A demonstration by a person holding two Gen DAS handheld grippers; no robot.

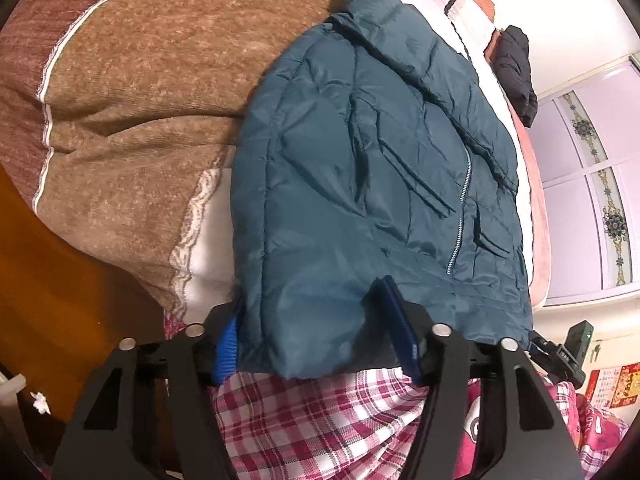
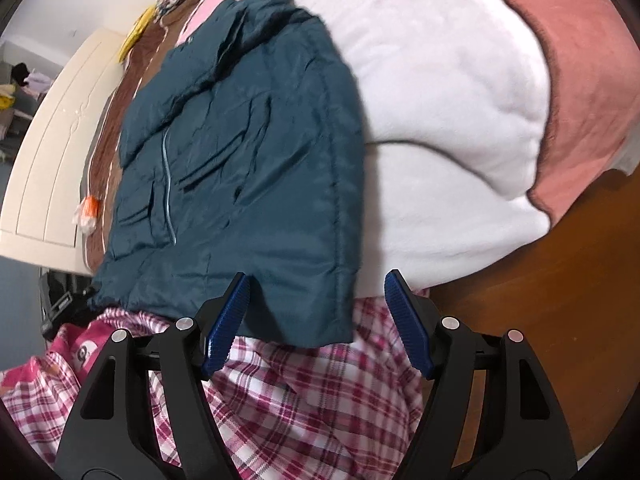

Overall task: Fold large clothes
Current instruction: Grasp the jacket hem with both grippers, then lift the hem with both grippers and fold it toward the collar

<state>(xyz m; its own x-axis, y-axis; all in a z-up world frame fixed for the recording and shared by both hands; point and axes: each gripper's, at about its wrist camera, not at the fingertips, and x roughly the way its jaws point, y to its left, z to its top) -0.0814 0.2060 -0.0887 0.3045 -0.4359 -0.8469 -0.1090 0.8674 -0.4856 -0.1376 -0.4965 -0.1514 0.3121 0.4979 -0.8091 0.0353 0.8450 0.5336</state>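
The teal jacket [image 1: 360,168] lies lengthwise, collar away, hem between both wide-spread tongs [image 1: 316,332] [image 2: 316,320].

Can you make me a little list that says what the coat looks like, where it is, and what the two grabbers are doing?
coat: teal puffy jacket, sleeves folded in, zipper showing
where: lying on a bed, across a brown blanket and a white and pink blanket
left gripper: jaws apart around the jacket's near hem corner, not pinching yet
right gripper: jaws apart around the other hem corner, not pinching
person: pink plaid clothing just below the hem
fold state: not yet folded in half
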